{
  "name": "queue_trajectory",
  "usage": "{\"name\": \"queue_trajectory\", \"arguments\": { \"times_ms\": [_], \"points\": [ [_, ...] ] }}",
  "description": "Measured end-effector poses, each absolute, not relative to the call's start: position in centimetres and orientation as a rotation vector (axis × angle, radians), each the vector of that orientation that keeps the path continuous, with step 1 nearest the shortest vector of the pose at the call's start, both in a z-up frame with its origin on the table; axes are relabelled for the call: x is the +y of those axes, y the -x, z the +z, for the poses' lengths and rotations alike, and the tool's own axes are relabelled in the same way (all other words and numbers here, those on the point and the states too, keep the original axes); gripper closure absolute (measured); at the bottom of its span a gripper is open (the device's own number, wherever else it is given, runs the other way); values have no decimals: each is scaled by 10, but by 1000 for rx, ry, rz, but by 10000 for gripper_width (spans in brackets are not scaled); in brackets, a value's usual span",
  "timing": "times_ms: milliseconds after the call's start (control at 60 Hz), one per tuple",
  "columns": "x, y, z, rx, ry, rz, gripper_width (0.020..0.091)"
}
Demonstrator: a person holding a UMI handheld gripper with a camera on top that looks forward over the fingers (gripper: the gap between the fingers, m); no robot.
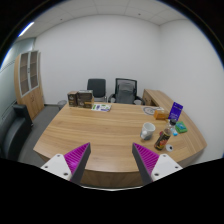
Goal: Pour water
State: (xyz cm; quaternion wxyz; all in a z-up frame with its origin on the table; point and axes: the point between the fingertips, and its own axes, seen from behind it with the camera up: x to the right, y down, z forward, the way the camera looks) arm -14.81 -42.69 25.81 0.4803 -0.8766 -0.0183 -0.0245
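Nothing poured yet: gripper (pixel 110 160) spread wide and empty, well short of the bottle (pixel 163 138) and cup (pixel 148 131) on the table (pixel 95 130).

The room is evenly and brightly lit from a ceiling strip light (pixel 27 29), with soft, faint shadows. The wooden table (pixel 100 128) shows a mild sheen. Straight lines bow strongly toward the borders, and small things at the table's far edge look soft.

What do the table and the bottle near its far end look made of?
Table: wood or wood-look laminate, by its warm brown grain and smooth, faintly glossy top.
Bottle: probably plastic, amber-brown with a paler cap; too small to be sure.
The hand-held gripper is open, with nothing between its fingers.
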Motion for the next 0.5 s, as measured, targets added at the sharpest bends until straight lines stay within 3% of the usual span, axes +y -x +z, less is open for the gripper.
{"name": "queue_trajectory", "arguments": {
  "times_ms": [183,500],
  "points": [
    [-415,104,252,20,2123,-105,245],
    [-391,-57,182,141,2125,-238,248]
  ]
}}
